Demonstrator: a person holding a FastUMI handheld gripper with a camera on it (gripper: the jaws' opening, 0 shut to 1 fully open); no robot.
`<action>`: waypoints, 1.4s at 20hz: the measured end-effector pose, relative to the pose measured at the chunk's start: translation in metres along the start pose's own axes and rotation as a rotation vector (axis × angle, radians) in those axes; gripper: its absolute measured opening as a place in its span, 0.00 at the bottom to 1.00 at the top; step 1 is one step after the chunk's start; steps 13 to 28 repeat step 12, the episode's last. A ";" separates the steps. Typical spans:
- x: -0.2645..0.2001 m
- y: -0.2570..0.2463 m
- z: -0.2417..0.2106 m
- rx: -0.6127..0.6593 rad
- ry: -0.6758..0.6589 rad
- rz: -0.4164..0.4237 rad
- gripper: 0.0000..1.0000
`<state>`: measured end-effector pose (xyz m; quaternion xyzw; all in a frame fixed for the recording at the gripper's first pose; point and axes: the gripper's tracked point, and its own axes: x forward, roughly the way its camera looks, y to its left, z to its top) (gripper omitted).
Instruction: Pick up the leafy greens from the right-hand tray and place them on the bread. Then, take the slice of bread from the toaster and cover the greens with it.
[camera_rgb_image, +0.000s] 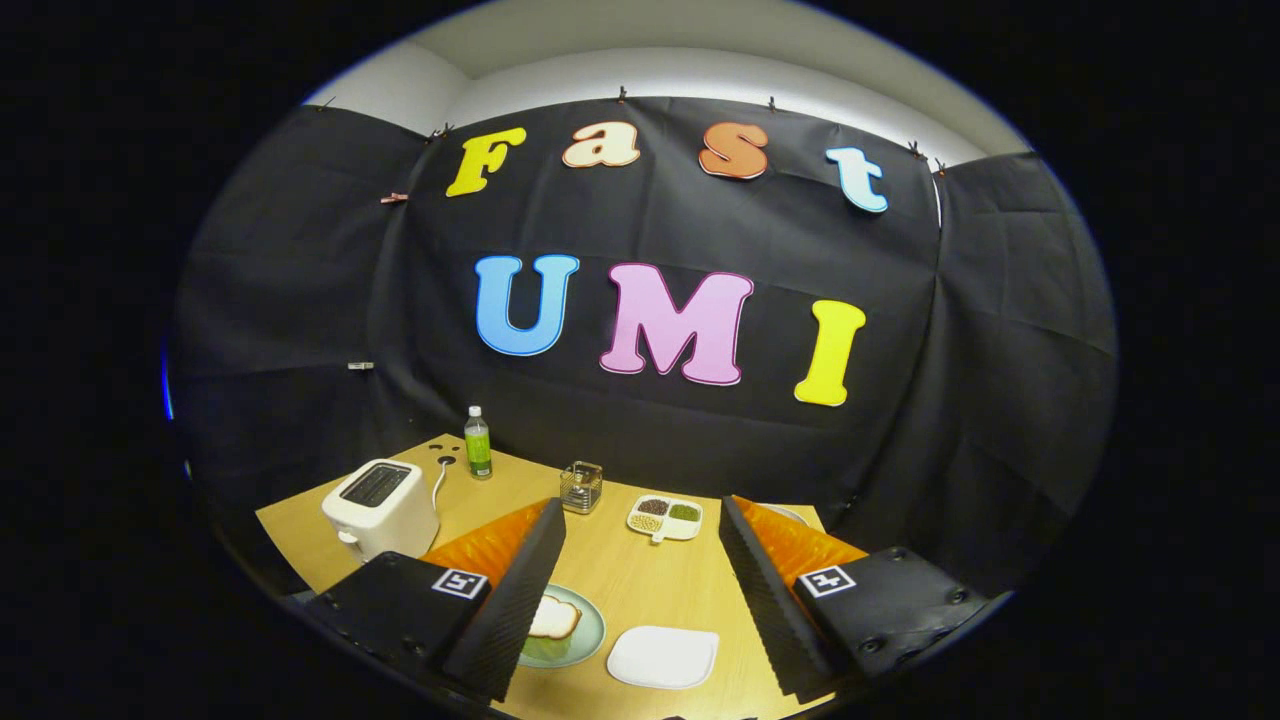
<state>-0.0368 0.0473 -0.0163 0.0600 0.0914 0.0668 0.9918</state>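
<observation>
1. Hovering above the wooden table (640, 580), the gripper (640, 545) has its fingers spread wide with nothing between them.
2. A bread slice (555, 618) lies on a green plate (590, 640) by the left finger, beside a white tray (663, 657).
3. Beyond the left finger stands the white toaster (380, 508).
4. Farther off sit a green bottle (478, 443), a wire holder (581, 486) and a divided dish (666, 517).
5. I cannot make out the greens.
</observation>
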 end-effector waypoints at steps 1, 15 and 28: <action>-0.004 0.000 -0.001 -0.001 0.002 0.004 0.98; -0.013 -0.002 -0.019 0.054 0.035 0.016 0.98; -0.013 -0.002 -0.019 0.054 0.035 0.016 0.98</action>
